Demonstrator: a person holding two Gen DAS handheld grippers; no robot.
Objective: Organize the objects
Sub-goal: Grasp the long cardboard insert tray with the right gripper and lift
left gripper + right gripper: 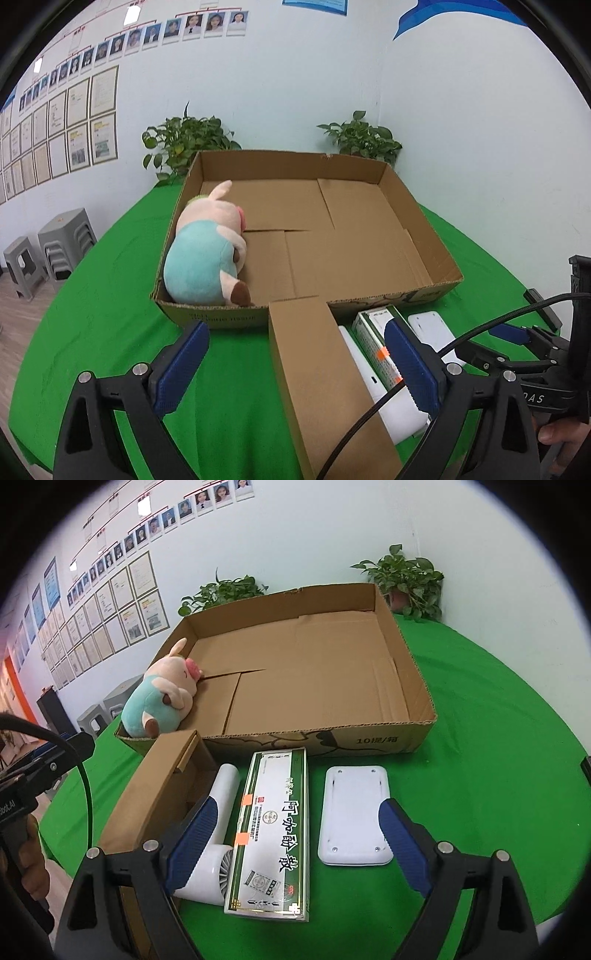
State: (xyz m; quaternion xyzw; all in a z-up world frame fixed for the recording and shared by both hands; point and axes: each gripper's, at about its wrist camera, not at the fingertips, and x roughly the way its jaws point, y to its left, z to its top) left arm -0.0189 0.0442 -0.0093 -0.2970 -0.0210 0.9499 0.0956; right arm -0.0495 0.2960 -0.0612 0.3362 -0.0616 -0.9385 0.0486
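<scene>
A large open cardboard box (424, 254) (417, 686) stands on the green table. A plush pig (207, 254) (162, 701) lies inside it at the left wall. In front of the box lie a small brown carton (325, 384) (155, 790), a white hair dryer (391, 398) (218, 823), a green-and-white medicine box (273, 830) (373, 332) and a flat white device (354, 816) (432, 328). My left gripper (295, 369) is open and empty over the carton. My right gripper (295, 842) is open and empty over the medicine box; it also shows in the left wrist view (517, 336).
Two potted plants (184, 144) (362, 136) stand behind the box against the wall. Grey stools (48, 251) stand on the floor at the left. The round table's green cloth (498, 738) extends to the right. A black cable (498, 317) crosses the left wrist view.
</scene>
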